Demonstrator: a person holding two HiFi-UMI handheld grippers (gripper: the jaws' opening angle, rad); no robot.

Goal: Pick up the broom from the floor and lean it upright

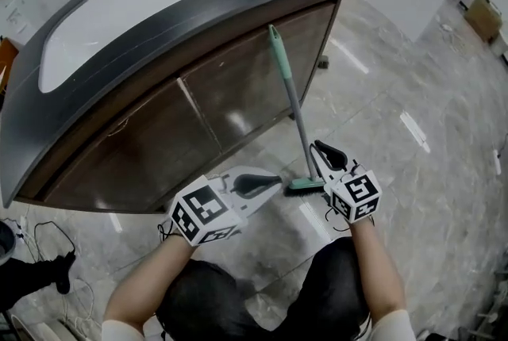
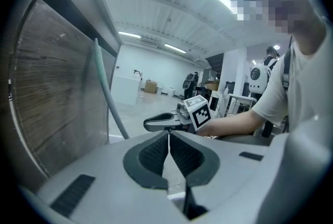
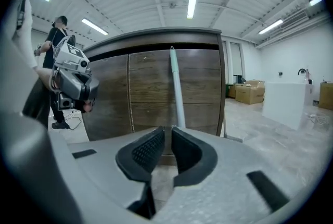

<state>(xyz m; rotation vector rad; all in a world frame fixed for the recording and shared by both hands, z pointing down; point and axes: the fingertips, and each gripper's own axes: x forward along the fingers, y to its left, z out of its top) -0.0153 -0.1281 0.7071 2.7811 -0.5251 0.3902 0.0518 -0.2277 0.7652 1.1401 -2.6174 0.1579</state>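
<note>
broom [image 1: 290,93] leans on the cabinet [image 1: 198,121]. left gripper [image 1: 268,185] is closed, right gripper [image 1: 328,154] barely apart, both empty; they should back off gently.

The person wore white short sleeves [image 1: 123,329] and dark trousers [image 1: 214,296]. The left gripper [image 1: 268,184] and the right gripper [image 1: 328,154] had pale grey moulded shells with black ribbed pads [image 2: 155,155] at the tips. Flat black strips [image 2: 73,194] were set into the shells. Each gripper bore a white cube [image 1: 202,214] printed with black square markers.
</note>
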